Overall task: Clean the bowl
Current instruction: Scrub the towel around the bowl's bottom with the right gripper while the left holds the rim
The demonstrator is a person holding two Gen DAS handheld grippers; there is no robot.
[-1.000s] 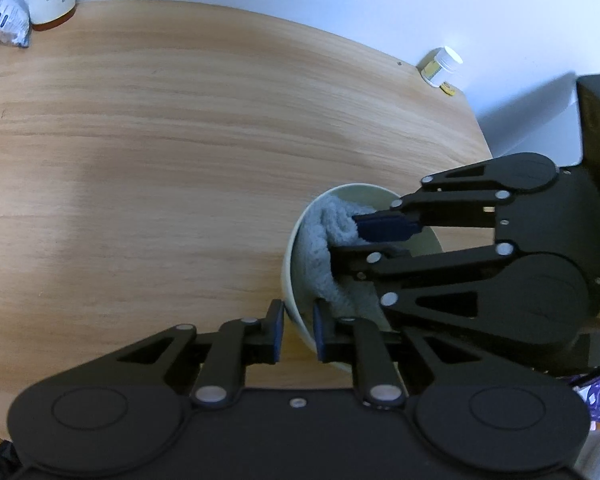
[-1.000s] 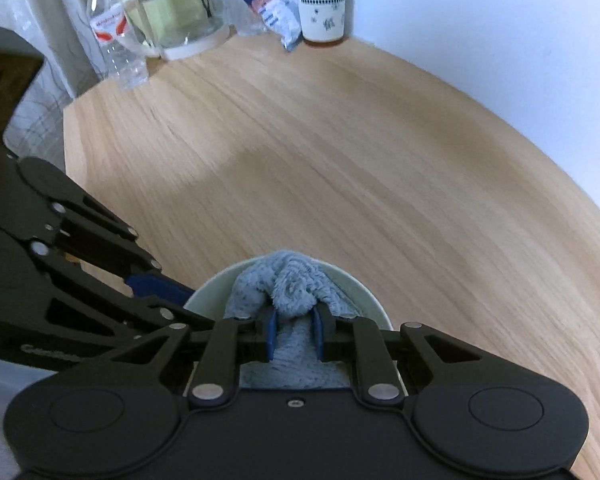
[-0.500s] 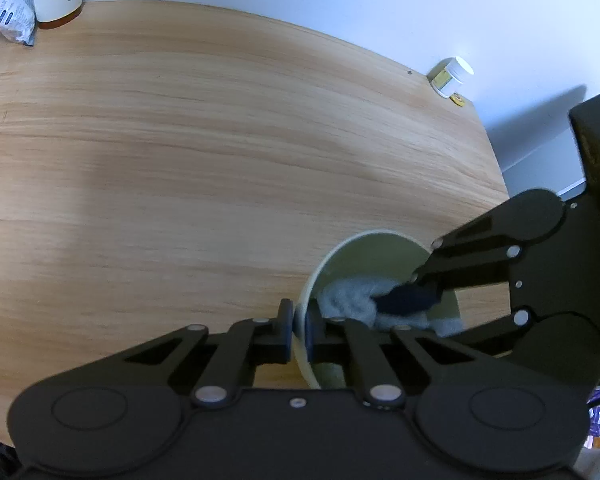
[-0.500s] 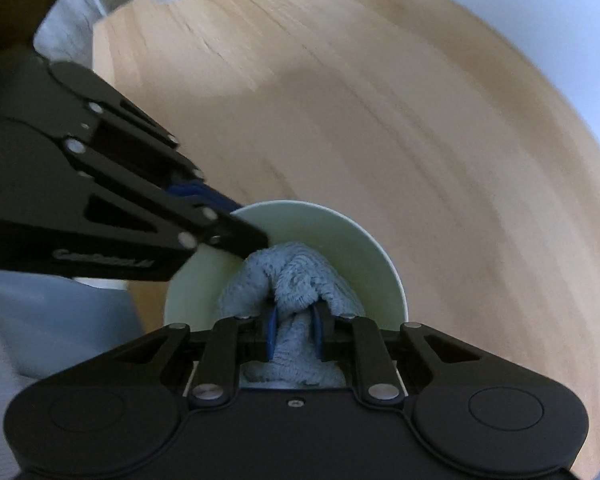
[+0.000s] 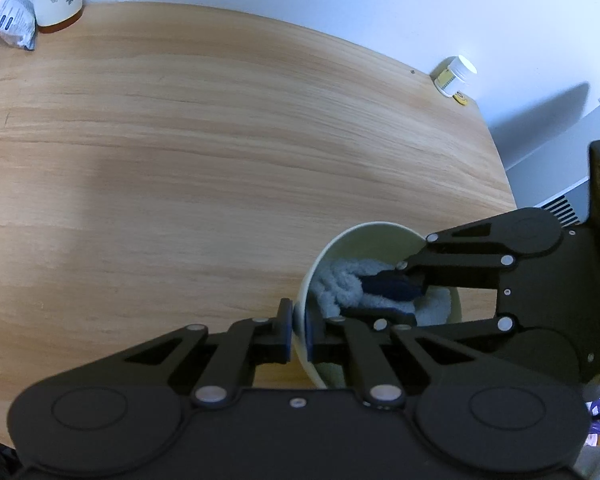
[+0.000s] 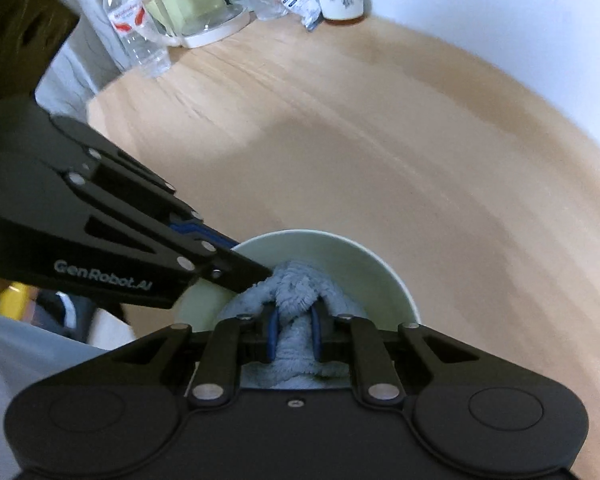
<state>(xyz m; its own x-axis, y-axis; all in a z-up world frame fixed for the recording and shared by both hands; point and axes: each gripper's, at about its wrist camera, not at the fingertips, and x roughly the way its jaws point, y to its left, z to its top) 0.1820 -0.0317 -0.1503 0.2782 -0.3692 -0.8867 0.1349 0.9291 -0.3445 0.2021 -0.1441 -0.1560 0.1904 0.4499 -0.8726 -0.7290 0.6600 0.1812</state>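
You are mid-task, by my reading: the wiping is under way and not shown finished. Your left gripper (image 5: pixel 299 330) is clamped on the wall of the pale bowl (image 5: pixel 374 229), one finger outside and one inside, steadying it on the wooden table (image 5: pixel 220 152) near its right-hand end. Your right gripper (image 6: pixel 294 336) is pinched tight on a bunch of the grey-blue cloth (image 6: pixel 300 284), which sits inside the bowl and presses toward its bottom. What is left, as far as I can judge, is to work the cloth round the remaining inner wall and lift it out; the bare inner surface that shows looks clean, though the part under the cloth is hidden (no dirt or residue can be confirmed either way). The left wrist view shows the grip on the rim and a small white-capped jar (image 5: pixel 456 76) at the table's far edge, which the other view lacks. The right wrist view shows the cloth squeezed between the blue pads, plus a glass jar (image 6: pixel 196 4) and a plastic bottle (image 6: pixel 134 32) at the back, though it is blurred.
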